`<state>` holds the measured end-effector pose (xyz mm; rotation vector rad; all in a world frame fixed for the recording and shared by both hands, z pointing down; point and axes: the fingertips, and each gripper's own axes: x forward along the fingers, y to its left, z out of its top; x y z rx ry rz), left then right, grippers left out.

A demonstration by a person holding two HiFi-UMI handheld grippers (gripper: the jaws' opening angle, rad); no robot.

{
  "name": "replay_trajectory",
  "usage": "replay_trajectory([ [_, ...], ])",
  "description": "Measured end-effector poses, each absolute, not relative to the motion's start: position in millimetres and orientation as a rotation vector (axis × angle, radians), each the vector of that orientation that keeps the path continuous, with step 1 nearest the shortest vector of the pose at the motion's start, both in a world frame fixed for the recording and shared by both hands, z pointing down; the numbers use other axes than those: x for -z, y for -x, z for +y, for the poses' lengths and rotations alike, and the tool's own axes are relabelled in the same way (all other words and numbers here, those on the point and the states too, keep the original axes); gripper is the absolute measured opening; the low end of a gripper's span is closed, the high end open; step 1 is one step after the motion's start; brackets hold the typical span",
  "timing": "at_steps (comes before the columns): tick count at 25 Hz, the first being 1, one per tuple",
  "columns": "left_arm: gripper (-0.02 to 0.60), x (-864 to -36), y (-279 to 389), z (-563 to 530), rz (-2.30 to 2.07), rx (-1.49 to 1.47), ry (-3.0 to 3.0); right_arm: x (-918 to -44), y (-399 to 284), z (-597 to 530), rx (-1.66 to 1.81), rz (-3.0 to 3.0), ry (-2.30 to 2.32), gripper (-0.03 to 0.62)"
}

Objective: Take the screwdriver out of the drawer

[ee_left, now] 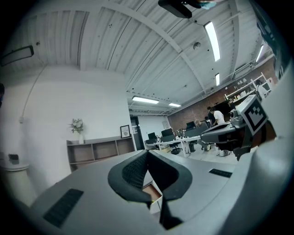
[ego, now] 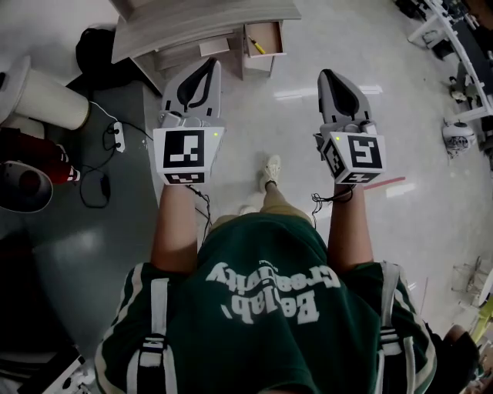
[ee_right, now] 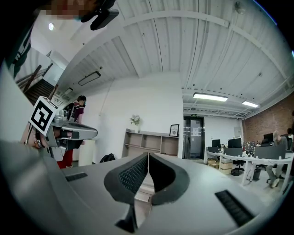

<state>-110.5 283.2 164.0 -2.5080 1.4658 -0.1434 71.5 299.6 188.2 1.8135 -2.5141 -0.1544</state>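
In the head view a wooden drawer [ego: 264,40] stands pulled out from a light wood desk [ego: 200,21] at the top. A yellow-handled screwdriver [ego: 256,46] lies inside it. My left gripper [ego: 202,71] is held level, short of the desk and left of the drawer, its jaws shut with nothing between them. My right gripper [ego: 330,78] hovers over the floor to the right of the drawer, also shut and empty. In the left gripper view the left gripper [ee_left: 147,155] has its tips together, with the drawer [ee_left: 152,192] showing below them. The right gripper [ee_right: 148,158] points at the desk front.
A white cylindrical bin [ego: 38,96] and a power strip [ego: 115,135] with cables lie on the floor at left. A black backpack [ego: 96,46] sits beside the desk. White desks [ego: 454,38] and a small white appliance [ego: 458,138] stand at right. A low shelf unit [ee_right: 149,142] lines the far wall.
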Motion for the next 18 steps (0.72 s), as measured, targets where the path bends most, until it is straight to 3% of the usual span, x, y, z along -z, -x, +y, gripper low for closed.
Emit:
replay_trajectory([
  [18, 0.018, -177.4, 34.5, 53.1, 1.507, 0.18, 2.46, -206.3, -135.4, 52.4, 0.147, -2.612, -1.688, 0.037],
])
